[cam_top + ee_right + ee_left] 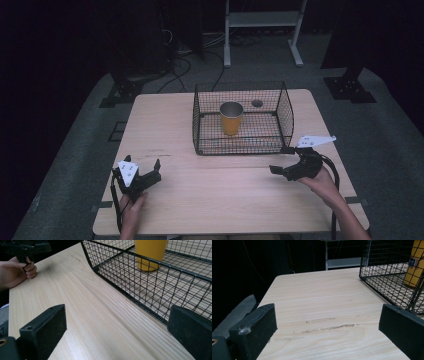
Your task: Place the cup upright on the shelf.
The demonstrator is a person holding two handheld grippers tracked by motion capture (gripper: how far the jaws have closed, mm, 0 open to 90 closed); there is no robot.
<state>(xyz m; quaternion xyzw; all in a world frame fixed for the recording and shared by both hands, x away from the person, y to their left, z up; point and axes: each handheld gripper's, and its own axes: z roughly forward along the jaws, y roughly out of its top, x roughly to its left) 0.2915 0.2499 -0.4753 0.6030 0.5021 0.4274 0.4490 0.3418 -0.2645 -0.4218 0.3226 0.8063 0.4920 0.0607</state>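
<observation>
- Here, a pale wooden table with rounded corners (210, 200) carries a black wire-mesh basket, rectangular and open-topped (200, 125), at its far centre.
- An orange cup with a grey metallic rim (231, 118) stands upright inside the basket, towards the middle of its floor, apart from the mesh walls.
- A small round dark hole in the tabletop (257, 103) shows through the mesh at the far side of the basket.
- The left gripper (149, 169), held in the person's left hand (132, 206), lies low over the near left part of the table; its jaws stand wide apart, with bare tabletop between them and nothing held.
- In the left gripper view, the basket's near corner lies ahead and to the right, apart from the jaws.
- The right gripper (279, 170), held in the person's right hand (322, 182), sits near the basket's near right corner; its jaws are likewise spread wide and grasp nothing.
- In the right gripper view, the basket's lower rim runs just beyond the right-hand jaw; whether they touch cannot be told.
- A grey three-cornered plate (315, 141) tops the right gripper.
</observation>
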